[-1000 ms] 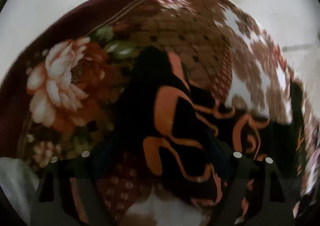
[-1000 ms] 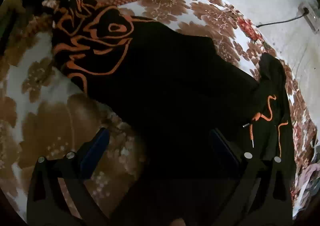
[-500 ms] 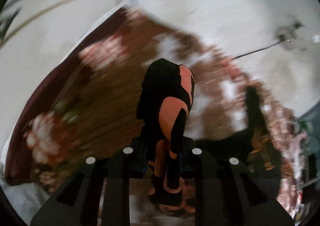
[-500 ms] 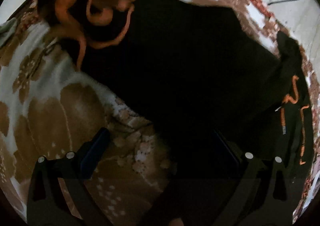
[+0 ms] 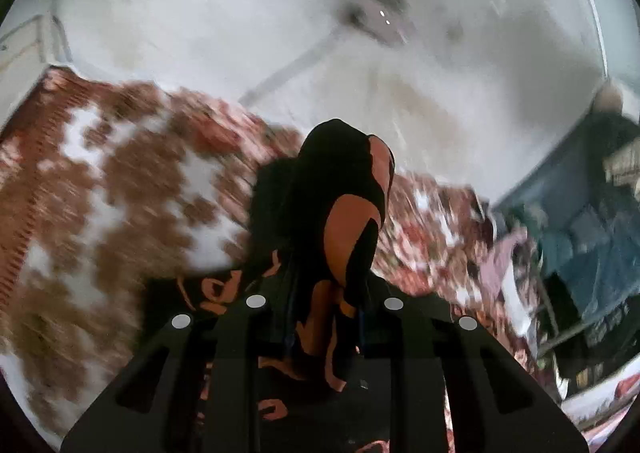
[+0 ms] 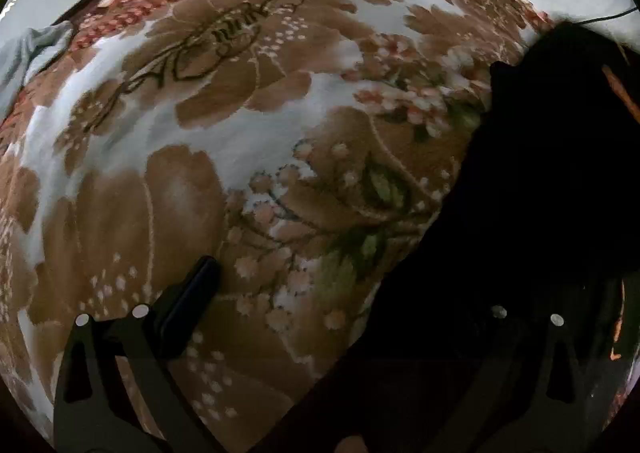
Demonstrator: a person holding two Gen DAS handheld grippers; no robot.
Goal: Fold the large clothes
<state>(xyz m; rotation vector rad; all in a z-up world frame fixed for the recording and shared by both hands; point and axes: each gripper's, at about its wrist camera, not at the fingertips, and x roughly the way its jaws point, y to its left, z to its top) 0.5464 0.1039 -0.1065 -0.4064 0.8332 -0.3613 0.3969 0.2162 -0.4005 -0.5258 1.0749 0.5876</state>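
Observation:
The garment (image 5: 340, 213) is black with orange swirls. In the left wrist view my left gripper (image 5: 324, 329) is shut on a bunched fold of it, which stands up between the fingers above the floral blanket (image 5: 120, 193). In the right wrist view the garment (image 6: 520, 233) lies as a dark mass at the right, over the blanket (image 6: 240, 113). My right gripper (image 6: 340, 293) is open and wide. Its left finger (image 6: 192, 293) rests over bare blanket. Its right finger is lost against the black cloth.
The brown, white and red floral blanket covers the bed. A white wall (image 5: 280, 13) rises behind it. Blue-grey clutter and cloths (image 5: 580, 233) sit at the right. A pale grey cloth (image 6: 28, 49) lies at the blanket's far left.
My left gripper shut on the garment's fold and lifted it, swinging right toward the wall. The garment slid from the middle to the right in the right wrist view, baring the blanket.

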